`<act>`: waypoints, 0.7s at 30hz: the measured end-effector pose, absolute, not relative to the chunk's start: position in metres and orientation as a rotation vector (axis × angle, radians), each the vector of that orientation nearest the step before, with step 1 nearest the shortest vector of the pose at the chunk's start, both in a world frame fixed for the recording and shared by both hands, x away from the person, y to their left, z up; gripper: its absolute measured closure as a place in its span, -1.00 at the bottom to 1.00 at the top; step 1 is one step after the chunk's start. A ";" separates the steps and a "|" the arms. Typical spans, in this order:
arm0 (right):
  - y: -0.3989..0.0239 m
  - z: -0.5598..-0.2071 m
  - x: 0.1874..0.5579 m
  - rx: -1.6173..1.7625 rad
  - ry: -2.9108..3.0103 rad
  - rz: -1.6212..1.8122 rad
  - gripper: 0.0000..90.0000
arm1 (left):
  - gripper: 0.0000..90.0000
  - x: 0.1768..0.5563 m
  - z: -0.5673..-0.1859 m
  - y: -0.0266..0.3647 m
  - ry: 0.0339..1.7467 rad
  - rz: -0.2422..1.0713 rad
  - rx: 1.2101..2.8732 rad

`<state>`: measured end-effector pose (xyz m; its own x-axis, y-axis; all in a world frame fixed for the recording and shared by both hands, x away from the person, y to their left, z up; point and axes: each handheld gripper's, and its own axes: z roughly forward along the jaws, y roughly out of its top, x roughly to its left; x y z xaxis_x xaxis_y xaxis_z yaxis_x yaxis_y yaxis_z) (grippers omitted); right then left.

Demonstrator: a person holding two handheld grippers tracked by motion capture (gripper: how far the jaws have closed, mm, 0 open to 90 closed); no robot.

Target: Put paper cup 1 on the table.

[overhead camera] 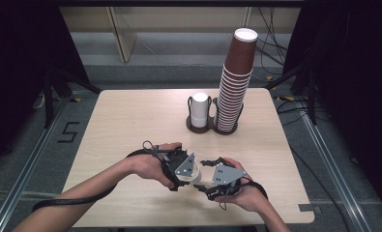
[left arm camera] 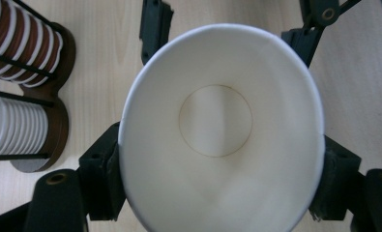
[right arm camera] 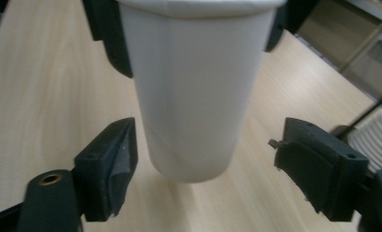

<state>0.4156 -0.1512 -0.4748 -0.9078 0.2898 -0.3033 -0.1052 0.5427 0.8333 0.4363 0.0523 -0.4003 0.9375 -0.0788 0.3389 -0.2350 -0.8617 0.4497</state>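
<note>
Cup: a white paper cup [left arm camera: 221, 130] sits between the two grippers near the front edge of the table [overhead camera: 130, 121], its open mouth facing the left gripper's camera, the round base visible deep inside.
Left gripper: the left gripper [overhead camera: 181, 169] is clamped on the cup, one pad [left arm camera: 112, 166] pressed to each side of the rim, which is squeezed slightly oval.
Right gripper: the right gripper [overhead camera: 209, 180] faces it from the other side, jaws spread. In its own view the cup's lower end [right arm camera: 193, 111] hangs between the pads [right arm camera: 118, 159] with a clear gap on both sides, so nothing is grasped there.
Hands: the left hand [overhead camera: 147, 164] and the right hand [overhead camera: 244, 193] are close together, cables trailing back along the forearms.
Holder: a dark two-ring holder [overhead camera: 198, 126] stands well beyond, near the far edge.
Stacks: a short white stack [overhead camera: 199, 108] fills one ring, a tall brown stack [overhead camera: 234, 82] the other, leaning a little.
</note>
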 end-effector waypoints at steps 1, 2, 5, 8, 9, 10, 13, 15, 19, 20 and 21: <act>-0.151 -0.475 0.416 0.151 2.375 1.322 -0.43 | -0.46 0.436 -0.399 0.052 -0.237 0.410 2.595; -0.150 -0.476 0.414 0.168 2.398 1.332 -0.42 | -0.46 0.436 -0.399 0.051 -0.249 0.395 2.595; -0.145 -0.479 0.415 0.120 2.423 1.350 -0.40 | -0.45 0.435 -0.399 0.050 -0.283 0.357 2.592; -0.143 -0.481 0.415 0.111 2.438 1.355 -0.37 | -0.45 0.434 -0.398 0.049 -0.303 0.345 2.591; -0.142 -0.483 0.415 0.102 2.449 1.359 -0.31 | -0.45 0.433 -0.398 0.047 -0.318 0.332 2.591; -0.142 -0.483 0.415 0.102 2.449 1.359 -0.31 | -0.45 0.433 -0.398 0.047 -0.318 0.332 2.591; -0.140 -0.484 0.415 0.096 2.449 1.378 -0.25 | -0.45 0.432 -0.399 0.045 -0.340 0.324 2.600; -0.140 -0.484 0.415 0.098 2.456 1.376 -0.24 | -0.45 0.432 -0.399 0.043 -0.342 0.314 2.604; -0.145 -0.482 0.414 0.145 2.424 1.397 -0.24 | -0.68 0.435 -0.398 0.042 -0.290 0.300 2.542; -0.145 -0.482 0.414 0.145 2.424 1.397 -0.24 | -0.68 0.436 -0.396 0.043 -0.277 0.309 2.515; -0.147 -0.481 0.414 0.160 2.422 1.388 -0.24 | -0.70 0.438 -0.394 0.044 -0.261 0.317 2.486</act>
